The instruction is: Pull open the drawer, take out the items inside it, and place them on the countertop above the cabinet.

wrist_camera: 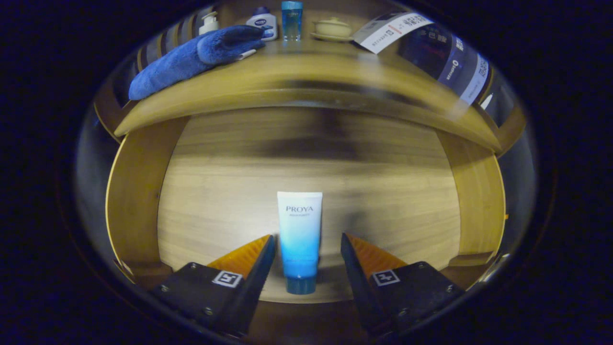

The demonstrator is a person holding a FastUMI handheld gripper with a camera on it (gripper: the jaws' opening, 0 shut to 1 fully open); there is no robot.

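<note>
1. My gripper (307, 249) is open, its two fingers apart.
2. I see one tube (300, 239) between them in the open drawer (215, 191).
3. Beyond, on the countertop (306, 72): one blue towel (191, 57), three bottles.

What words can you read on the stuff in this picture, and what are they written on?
"PROYA": on the white and blue tube lying in the open drawer, between the open gripper fingers.
Small line under it: too small to read.
Bottle on the countertop: label too small to read.
</note>
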